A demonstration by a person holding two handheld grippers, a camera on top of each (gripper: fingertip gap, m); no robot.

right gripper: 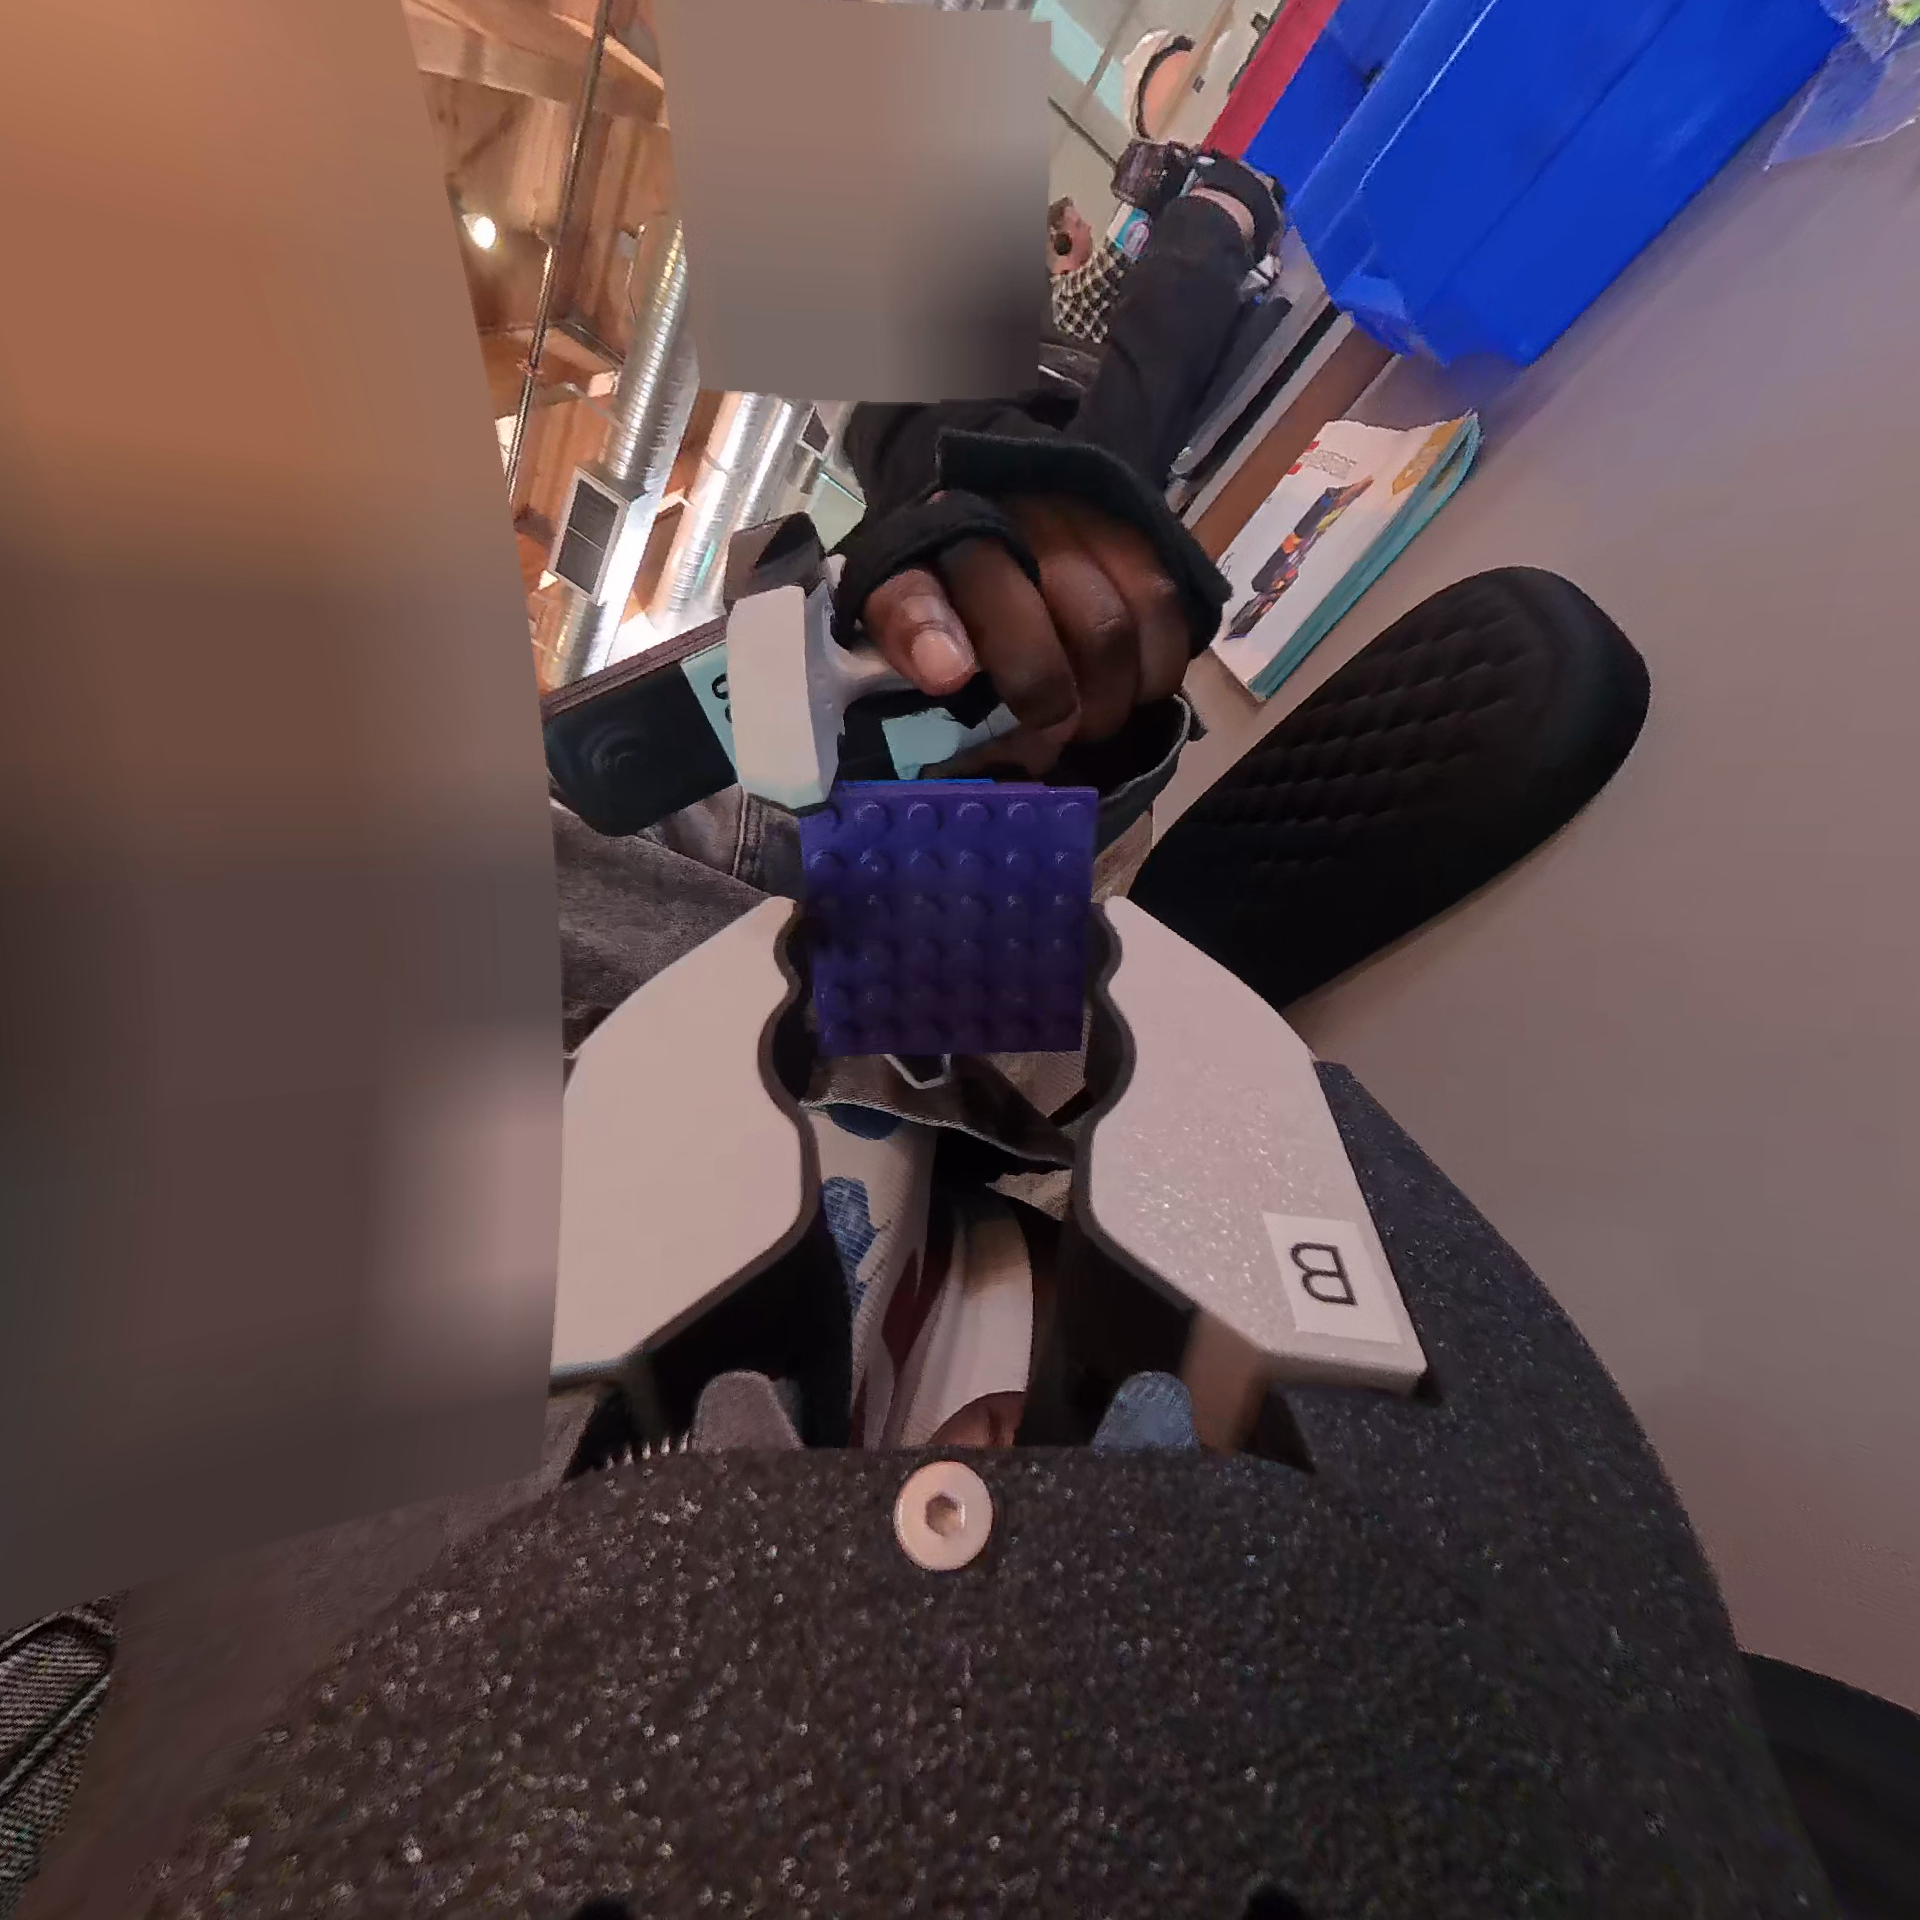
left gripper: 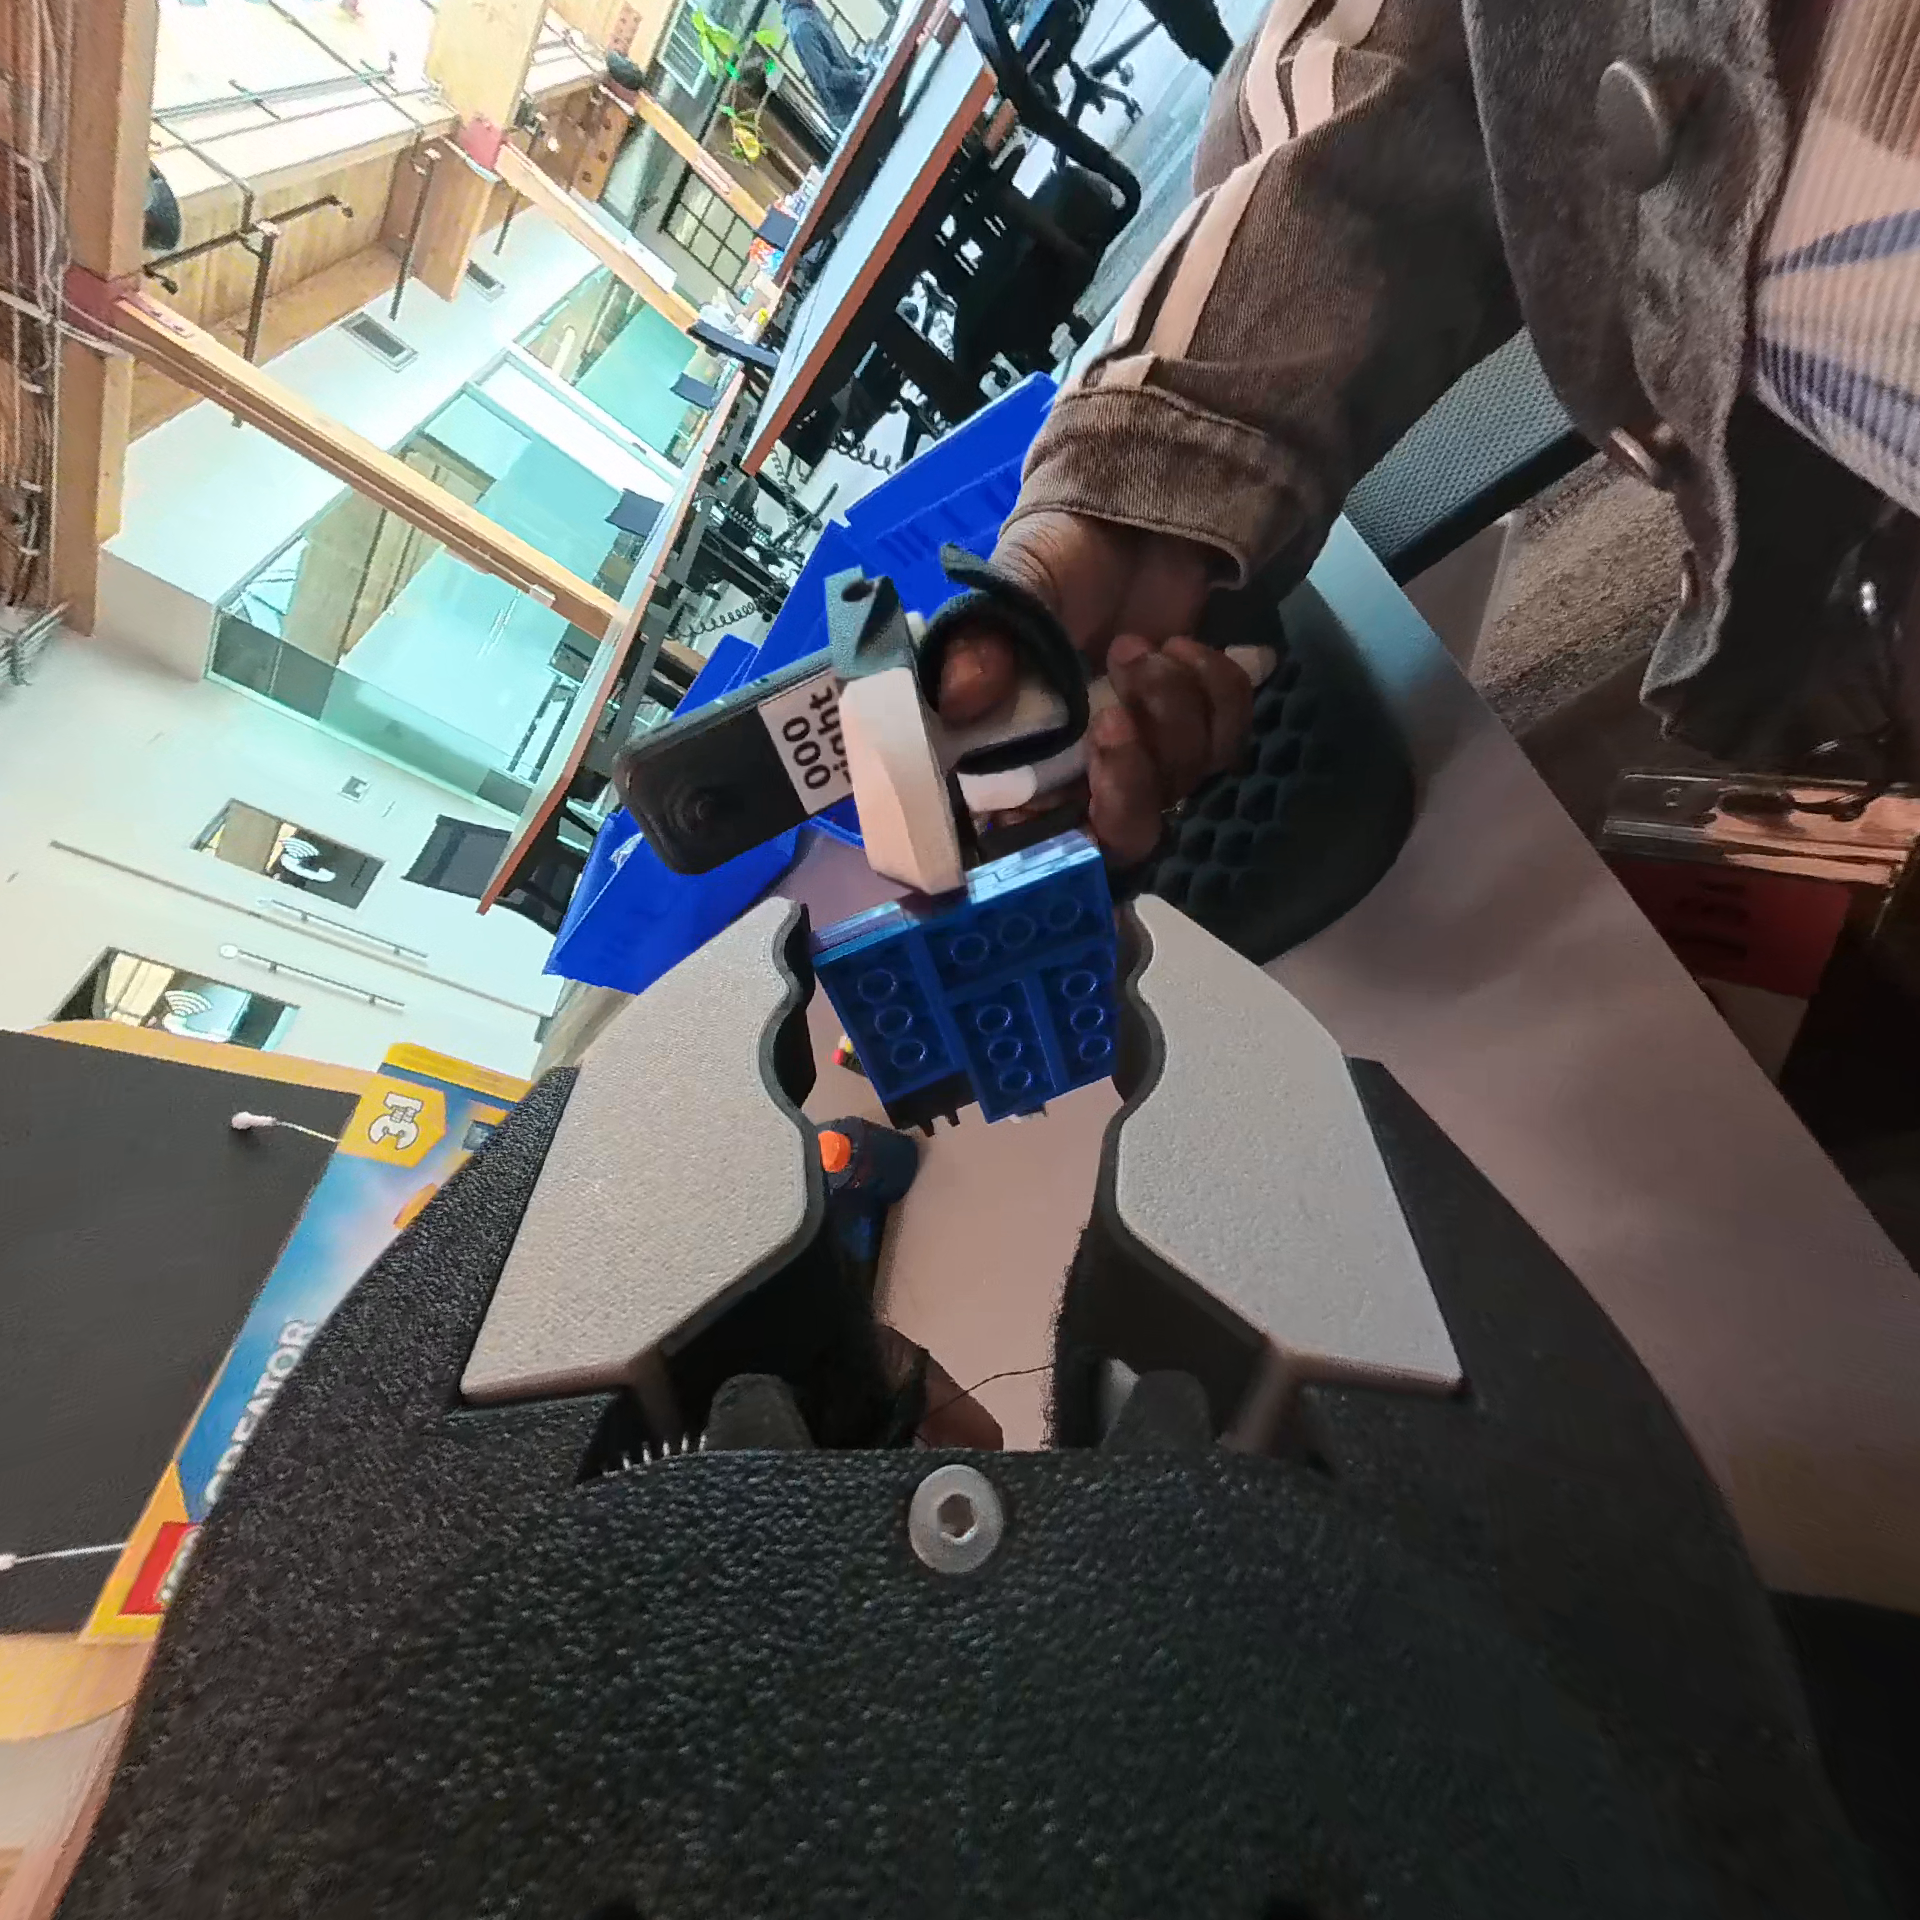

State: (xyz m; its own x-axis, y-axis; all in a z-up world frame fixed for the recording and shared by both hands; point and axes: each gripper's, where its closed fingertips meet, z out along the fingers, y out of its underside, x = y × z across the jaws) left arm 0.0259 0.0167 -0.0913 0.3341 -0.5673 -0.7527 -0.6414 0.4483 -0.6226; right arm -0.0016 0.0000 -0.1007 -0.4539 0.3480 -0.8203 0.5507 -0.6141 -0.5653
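Observation:
A blue brick assembly point(left gripper: 966, 997) is held in the air between both grippers. In the left wrist view it shows the hollow undersides of several blue bricks. In the right wrist view it shows a dark blue studded plate point(right gripper: 945, 925). My left gripper point(left gripper: 966, 987) is shut on its two side edges. My right gripper point(right gripper: 948, 977) is shut on the plate's side edges from the opposite face. The right gripper also shows in the left wrist view point(left gripper: 914, 790), at the assembly's top edge. The left gripper shows in the right wrist view point(right gripper: 779, 717), at the plate's top corner.
A grey table point(left gripper: 1507, 1039) lies below. On it are a black honeycomb pad point(right gripper: 1403, 748), blue bins point(right gripper: 1507, 208), a printed toy box point(left gripper: 312, 1299) and a small dark piece with an orange tip point(left gripper: 836, 1148). The person's brown sleeve point(left gripper: 1195, 395) is close by. The tips of both grippers are at nearly the same place.

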